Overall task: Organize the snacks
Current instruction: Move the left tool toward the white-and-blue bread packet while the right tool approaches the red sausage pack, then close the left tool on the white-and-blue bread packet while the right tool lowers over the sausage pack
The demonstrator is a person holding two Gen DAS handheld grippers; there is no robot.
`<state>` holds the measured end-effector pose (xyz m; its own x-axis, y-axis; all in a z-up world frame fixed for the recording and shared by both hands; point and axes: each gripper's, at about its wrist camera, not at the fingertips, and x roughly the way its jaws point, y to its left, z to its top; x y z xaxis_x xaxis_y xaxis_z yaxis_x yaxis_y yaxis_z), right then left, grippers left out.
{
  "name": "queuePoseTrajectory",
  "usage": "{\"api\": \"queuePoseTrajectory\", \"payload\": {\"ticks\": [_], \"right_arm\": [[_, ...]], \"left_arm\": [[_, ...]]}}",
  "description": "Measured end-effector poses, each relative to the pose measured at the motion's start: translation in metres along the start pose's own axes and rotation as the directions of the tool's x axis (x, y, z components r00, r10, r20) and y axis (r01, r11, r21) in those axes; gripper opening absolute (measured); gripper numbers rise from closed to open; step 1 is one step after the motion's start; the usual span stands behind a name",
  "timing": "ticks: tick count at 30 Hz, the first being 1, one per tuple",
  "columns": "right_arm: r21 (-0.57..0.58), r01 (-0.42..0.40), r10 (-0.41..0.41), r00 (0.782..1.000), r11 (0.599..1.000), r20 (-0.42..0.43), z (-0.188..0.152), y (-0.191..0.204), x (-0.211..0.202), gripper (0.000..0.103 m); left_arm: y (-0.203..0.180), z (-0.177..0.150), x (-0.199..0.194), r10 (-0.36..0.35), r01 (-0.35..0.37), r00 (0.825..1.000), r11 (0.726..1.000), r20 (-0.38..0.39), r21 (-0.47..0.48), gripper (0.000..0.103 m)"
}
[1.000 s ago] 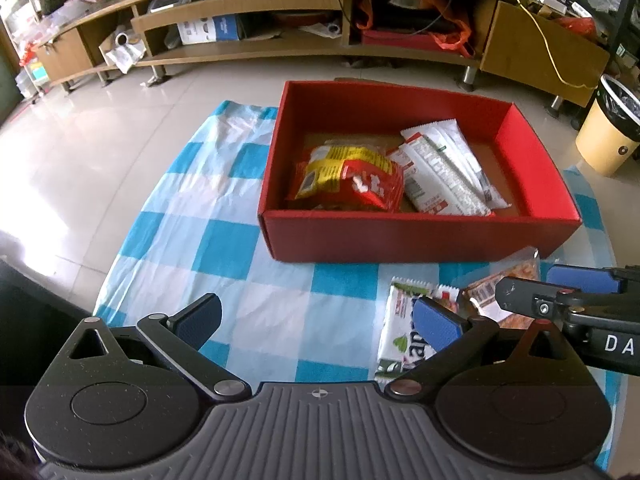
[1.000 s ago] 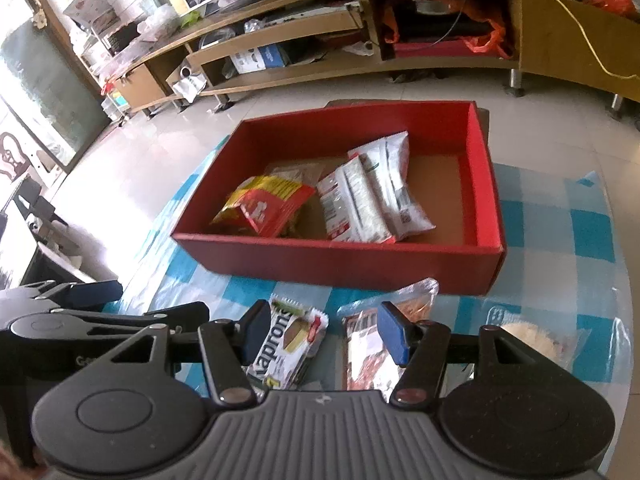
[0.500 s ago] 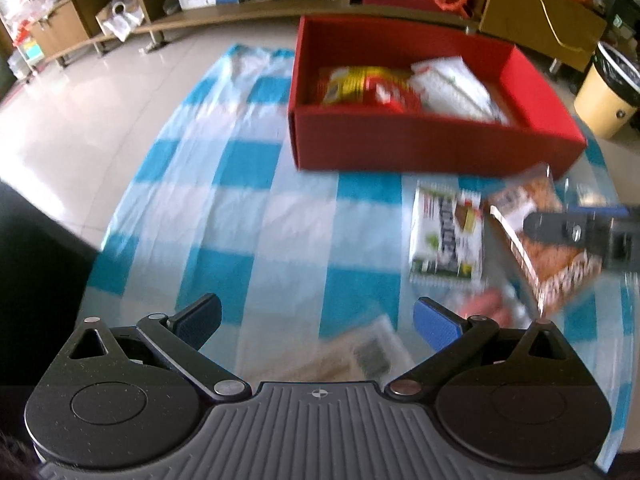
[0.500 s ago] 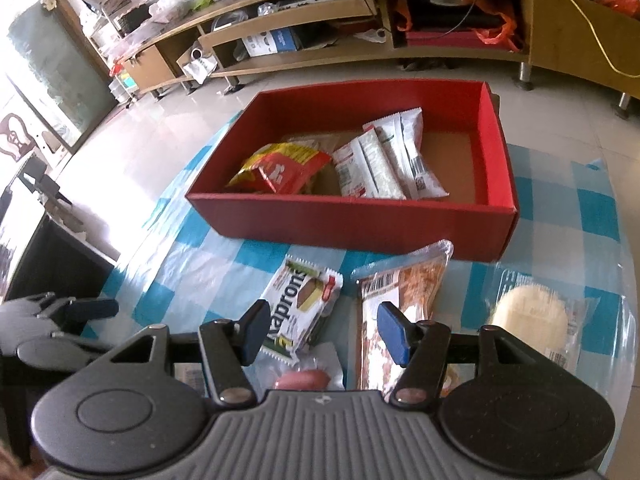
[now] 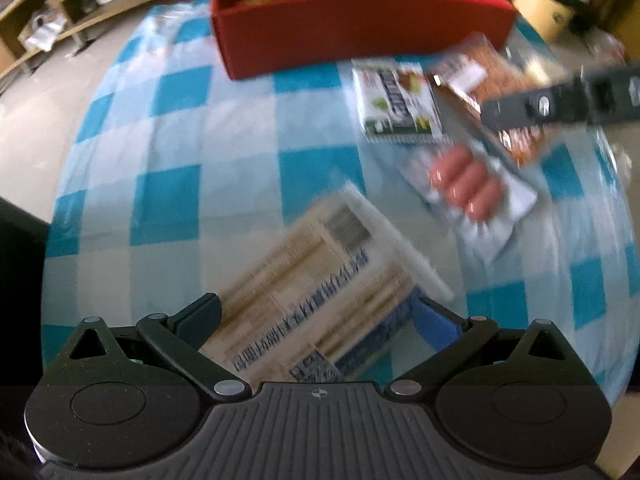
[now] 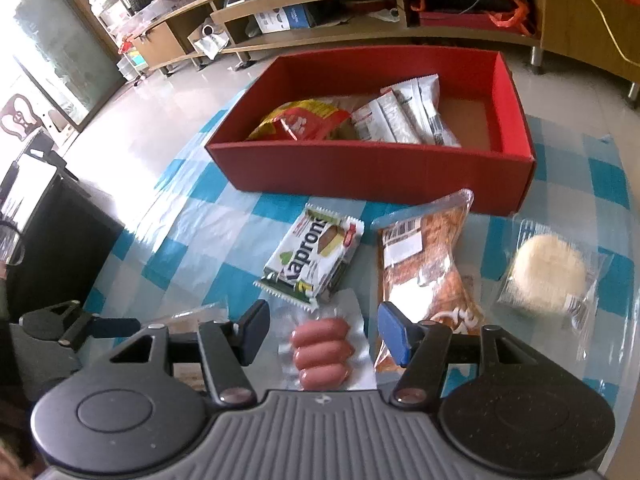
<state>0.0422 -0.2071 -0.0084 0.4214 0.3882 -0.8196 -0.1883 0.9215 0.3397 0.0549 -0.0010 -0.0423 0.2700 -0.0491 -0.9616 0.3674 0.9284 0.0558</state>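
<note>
1. The snacks are being picked up to go in the red box (image 6: 384,184).
2. The left claw (image 5: 316,322) is wide apart over a flat cracker pack (image 5: 320,280), far from the box.
3. The right claw (image 6: 324,330) is apart over the sausage pack (image 6: 320,350), holding nothing.
4. Next, I think each claw must drop lower and squeeze its pack.

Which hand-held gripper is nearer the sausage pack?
Right. The right hand-held gripper hangs open directly over the sausage pack; the left hand-held gripper straddles a beige packet beside it.
</note>
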Motion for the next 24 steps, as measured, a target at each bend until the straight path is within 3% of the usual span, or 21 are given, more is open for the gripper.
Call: {"api": "queuePoseTrajectory", "payload": {"ticks": [3, 8, 12, 15, 17, 19, 24], "right_arm": [[0.002, -0.013, 0.013, 1.0, 1.0, -0.006, -0.005, 0.001, -0.001, 0.058], [-0.002, -0.023, 0.023, 0.999, 1.0, -0.037, -0.011, 0.0, 0.002, 0.059], [0.003, -0.023, 0.023, 0.998, 1.0, -0.056, -0.012, -0.001, 0.005, 0.059], [0.004, -0.031, 0.031, 0.998, 1.0, -0.059, -0.011, 0.0, 0.006, 0.059], [-0.003, -0.038, 0.038, 0.998, 0.999, -0.057, -0.011, 0.001, 0.004, 0.06], [-0.006, -0.044, 0.043, 0.998, 0.999, -0.054, -0.011, 0.003, 0.003, 0.06], [-0.003, -0.046, 0.045, 0.997, 0.999, -0.057, -0.01, 0.001, 0.003, 0.064]], "left_arm": [[-0.009, -0.008, 0.002, 0.025, -0.025, 1.0, 0.996, 0.002, 0.089, 0.103], [-0.02, -0.024, -0.002, 0.0, 0.0, 1.0, 0.988, -0.005, 0.156, 0.103], [-0.016, -0.021, -0.008, -0.039, 0.037, 0.999, 0.988, 0.006, 0.15, 0.103], [-0.006, -0.009, -0.009, 0.008, -0.015, 0.998, 0.992, 0.055, 0.129, 0.103], [-0.001, -0.002, -0.001, 0.014, -0.019, 0.999, 0.992, 0.04, 0.129, 0.103], [0.001, 0.001, 0.006, -0.029, 0.027, 1.0, 0.993, 0.014, 0.114, 0.103], [-0.011, -0.008, 0.009, -0.003, 0.0, 1.0, 0.986, 0.016, 0.169, 0.103]]}}
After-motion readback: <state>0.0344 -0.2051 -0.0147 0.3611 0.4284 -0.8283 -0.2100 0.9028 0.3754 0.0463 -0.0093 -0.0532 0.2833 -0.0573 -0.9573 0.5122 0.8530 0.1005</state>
